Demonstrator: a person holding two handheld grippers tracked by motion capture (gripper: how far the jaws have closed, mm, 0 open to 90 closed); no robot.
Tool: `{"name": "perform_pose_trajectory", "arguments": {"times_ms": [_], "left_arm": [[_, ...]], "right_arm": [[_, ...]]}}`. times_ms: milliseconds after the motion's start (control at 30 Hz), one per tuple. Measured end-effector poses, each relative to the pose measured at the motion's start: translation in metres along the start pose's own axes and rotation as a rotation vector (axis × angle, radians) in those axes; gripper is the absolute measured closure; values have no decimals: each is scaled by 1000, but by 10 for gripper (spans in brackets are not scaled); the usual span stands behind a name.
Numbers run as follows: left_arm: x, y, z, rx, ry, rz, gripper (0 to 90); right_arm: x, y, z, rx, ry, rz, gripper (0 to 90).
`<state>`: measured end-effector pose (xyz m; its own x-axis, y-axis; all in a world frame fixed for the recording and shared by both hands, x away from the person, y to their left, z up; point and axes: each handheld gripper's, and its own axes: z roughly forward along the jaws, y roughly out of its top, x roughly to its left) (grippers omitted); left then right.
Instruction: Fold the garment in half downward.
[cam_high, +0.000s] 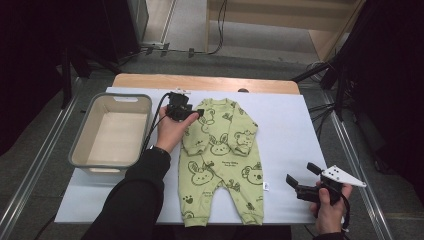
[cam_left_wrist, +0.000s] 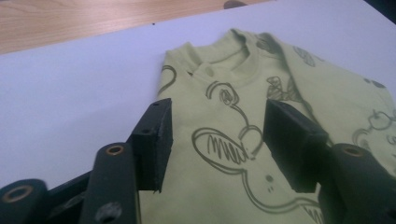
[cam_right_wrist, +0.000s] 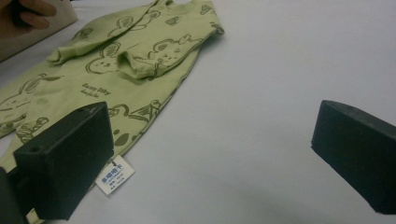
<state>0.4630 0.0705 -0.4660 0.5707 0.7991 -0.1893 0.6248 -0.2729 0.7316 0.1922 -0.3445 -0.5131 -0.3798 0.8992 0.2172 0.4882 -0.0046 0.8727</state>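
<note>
A light green baby onesie (cam_high: 220, 155) with dark animal drawings lies flat on the white sheet, neck at the far end, legs toward me, sleeves folded in over the chest. My left gripper (cam_high: 197, 114) is at the onesie's far left shoulder. In the left gripper view its jaws (cam_left_wrist: 217, 112) stand apart just above the printed cloth (cam_left_wrist: 243, 116) below the collar, not pinching it. My right gripper (cam_high: 301, 172) rests near the front right of the sheet, open wide, with nothing between its jaws (cam_right_wrist: 212, 135). The onesie (cam_right_wrist: 140, 60) lies to its left.
A grey-rimmed empty plastic bin (cam_high: 85, 145) stands on the left of the table. A small white tag (cam_right_wrist: 114, 175) sticks out of the onesie's side seam. The white sheet (cam_high: 290, 125) is bare right of the garment. A wooden table edge (cam_high: 200, 82) runs along the back.
</note>
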Motion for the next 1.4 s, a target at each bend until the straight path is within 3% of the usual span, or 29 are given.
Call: {"name": "perform_pose_trajectory", "arguments": {"times_ms": [167,200,300,433,567,733,967,1067,1167,1300,1400], "left_arm": [[8,4,17,19,21,-32,525],[10,4,20,11,10,-38,529],[13,3,28,-19,45,-25,537],[17,4,34,14,65,-14,562],[22,5,37,30,68,-37,566],[25,2,40,85,73,-53,579],[26,1,42,123,57,-76,589],[23,0,42,138,52,-57,674],[21,1,40,142,39,-17,834],[18,3,35,128,35,0,861],[18,6,30,102,6,-25,863]], "right_arm": [[0,0,2,5,1,-1,0],[0,0,2,5,2,-1,0],[0,-1,1,3,3,6,0],[-3,-1,1,1,0,13,0],[-5,-2,1,1,1,15,0],[-5,-2,1,5,-1,13,0],[-4,-2,2,7,-1,13,0],[-4,-2,3,8,2,11,0],[-3,-1,4,8,7,9,0],[-2,1,7,6,23,18,0],[-1,4,7,7,22,14,0]]}}
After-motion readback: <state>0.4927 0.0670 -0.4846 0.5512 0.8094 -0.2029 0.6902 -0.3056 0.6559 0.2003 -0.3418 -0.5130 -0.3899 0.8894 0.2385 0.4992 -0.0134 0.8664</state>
